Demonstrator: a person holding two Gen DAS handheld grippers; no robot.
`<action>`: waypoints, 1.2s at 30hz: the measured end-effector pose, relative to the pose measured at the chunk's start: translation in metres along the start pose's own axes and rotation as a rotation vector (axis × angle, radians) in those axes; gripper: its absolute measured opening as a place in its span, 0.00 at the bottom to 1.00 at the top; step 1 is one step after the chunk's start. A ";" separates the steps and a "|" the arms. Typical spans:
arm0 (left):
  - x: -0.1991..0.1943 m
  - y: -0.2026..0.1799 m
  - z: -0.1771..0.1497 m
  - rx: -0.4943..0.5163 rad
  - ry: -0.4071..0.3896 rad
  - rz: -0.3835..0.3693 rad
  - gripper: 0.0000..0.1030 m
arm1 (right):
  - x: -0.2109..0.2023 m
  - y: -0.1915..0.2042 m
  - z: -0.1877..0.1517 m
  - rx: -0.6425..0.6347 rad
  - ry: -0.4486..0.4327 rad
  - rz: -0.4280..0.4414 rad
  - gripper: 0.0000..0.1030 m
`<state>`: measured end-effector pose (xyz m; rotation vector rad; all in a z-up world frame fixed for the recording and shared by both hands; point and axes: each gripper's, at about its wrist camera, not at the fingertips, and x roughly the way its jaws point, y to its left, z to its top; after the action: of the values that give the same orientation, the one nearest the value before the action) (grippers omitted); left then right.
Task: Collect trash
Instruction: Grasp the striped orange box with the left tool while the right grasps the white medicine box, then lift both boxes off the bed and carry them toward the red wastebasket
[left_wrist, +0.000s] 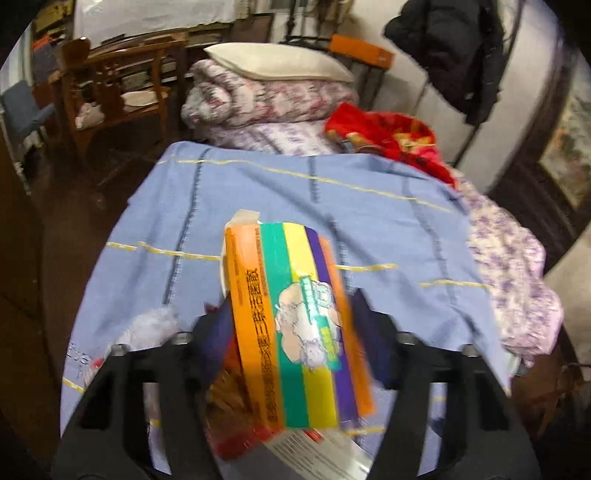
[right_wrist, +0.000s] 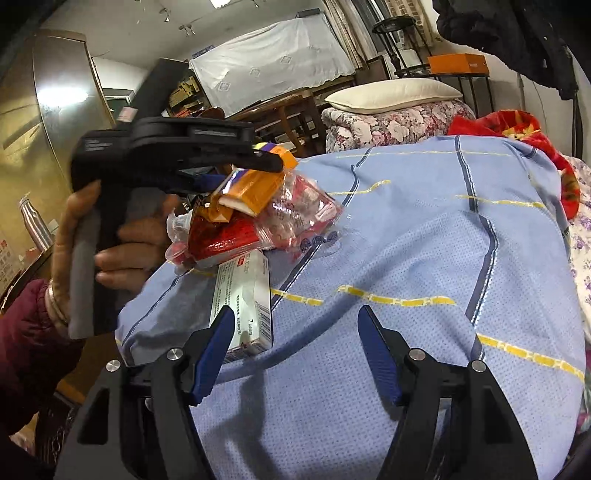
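Left wrist view: left gripper (left_wrist: 295, 314) clenched on a striped packet (left_wrist: 295, 325), orange, green, yellow and purple bands with a cartoon print, pinched between the two dark fingers (left_wrist: 369, 332) and sticking forward past the tips, lifted above the blue checked sheet (left_wrist: 388, 206). Below the packet and close in toward the tongs, a red wrapper (left_wrist: 229, 402) and the end of a white medicine box (left_wrist: 325, 446), both partly hidden by the packet. Far ahead of the tips, a folded floral quilt (left_wrist: 266, 107) with a cream pillow (left_wrist: 277, 62) on top; ahead and to the right, a red blanket (left_wrist: 391, 136); ahead and to the left, a wooden chair (left_wrist: 114, 85). Right wrist view: right gripper (right_wrist: 295, 354) released, blue-padded fingers (right_wrist: 218, 350) spread wide and nothing between them, low over the same blue sheet (right_wrist: 406, 258). Just ahead of the left-hand finger, touching or nearly so, the white medicine box (right_wrist: 243, 295) flat on the sheet. Further ahead and to the left, the left gripper (right_wrist: 266, 164) in a hand (right_wrist: 110, 243), closed on the striped packet (right_wrist: 258, 188), raised over a pile of red wrapper (right_wrist: 221, 236) and crumpled clear plastic bag (right_wrist: 295, 218) lying on the sheet. Beyond, far ahead, the pillow (right_wrist: 391, 92) on the floral quilt (right_wrist: 388, 125).
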<state>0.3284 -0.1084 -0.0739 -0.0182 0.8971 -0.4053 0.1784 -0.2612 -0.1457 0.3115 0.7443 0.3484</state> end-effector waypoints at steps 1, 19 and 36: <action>-0.008 -0.001 -0.003 -0.001 -0.011 -0.021 0.56 | 0.000 0.002 0.000 -0.011 -0.004 -0.008 0.67; -0.109 0.066 -0.058 -0.091 -0.087 -0.134 0.52 | 0.044 0.076 0.005 -0.154 0.091 -0.138 0.44; -0.096 0.026 -0.148 0.030 0.020 -0.258 0.90 | 0.020 0.040 -0.008 -0.040 0.060 -0.172 0.44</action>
<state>0.1711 -0.0282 -0.0996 -0.1034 0.9116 -0.6602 0.1787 -0.2160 -0.1470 0.1988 0.8166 0.2105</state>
